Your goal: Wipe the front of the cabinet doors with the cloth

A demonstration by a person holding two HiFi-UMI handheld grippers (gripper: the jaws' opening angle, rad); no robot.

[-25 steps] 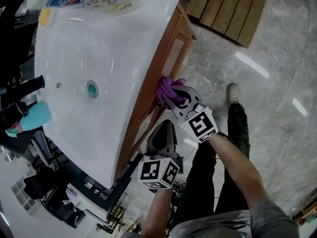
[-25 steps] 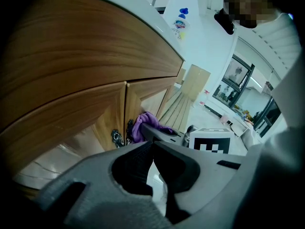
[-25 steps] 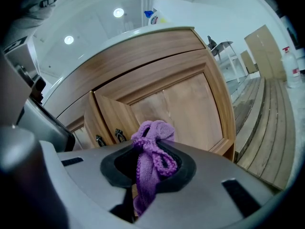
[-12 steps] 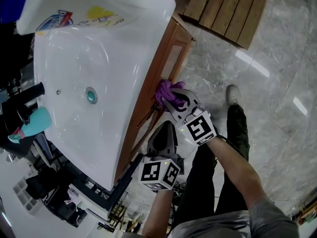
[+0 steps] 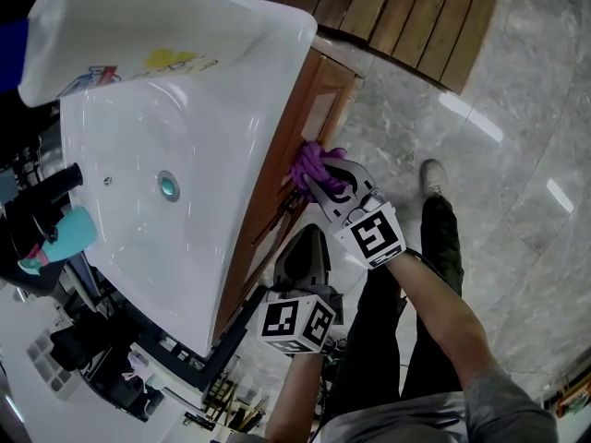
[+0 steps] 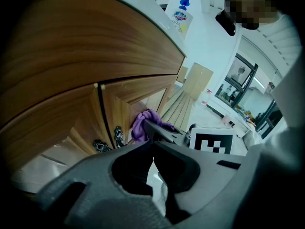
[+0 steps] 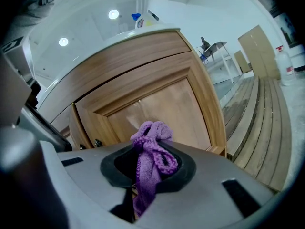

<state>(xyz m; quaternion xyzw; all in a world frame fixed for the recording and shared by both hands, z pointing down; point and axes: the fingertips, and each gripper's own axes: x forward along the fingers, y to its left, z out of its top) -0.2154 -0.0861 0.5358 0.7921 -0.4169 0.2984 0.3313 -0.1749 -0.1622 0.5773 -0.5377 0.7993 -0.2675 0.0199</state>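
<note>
A purple cloth (image 5: 314, 164) is pressed against the front of the wooden cabinet door (image 5: 323, 100) just under the white basin. My right gripper (image 5: 325, 183) is shut on it. In the right gripper view the cloth (image 7: 151, 154) bunches out between the jaws, in front of the door's panel (image 7: 162, 106). My left gripper (image 5: 301, 258) hangs lower and nearer me, off the cabinet, its jaws shut on nothing. The left gripper view has the cloth (image 6: 143, 124) beside the seam between two doors, near their small metal knobs (image 6: 117, 136).
The white washbasin (image 5: 185, 146) overhangs the cabinet, with a black tap (image 5: 55, 181) and a teal bottle (image 5: 57, 236) at its left. A slatted wooden platform (image 5: 416, 17) lies on the marble floor (image 5: 517, 137) beyond. My leg and shoe (image 5: 434, 175) stand right of the cabinet.
The right gripper has shifted only slightly along the door with the cloth still in it. The left gripper has stayed put. The head view has tilted a little.
</note>
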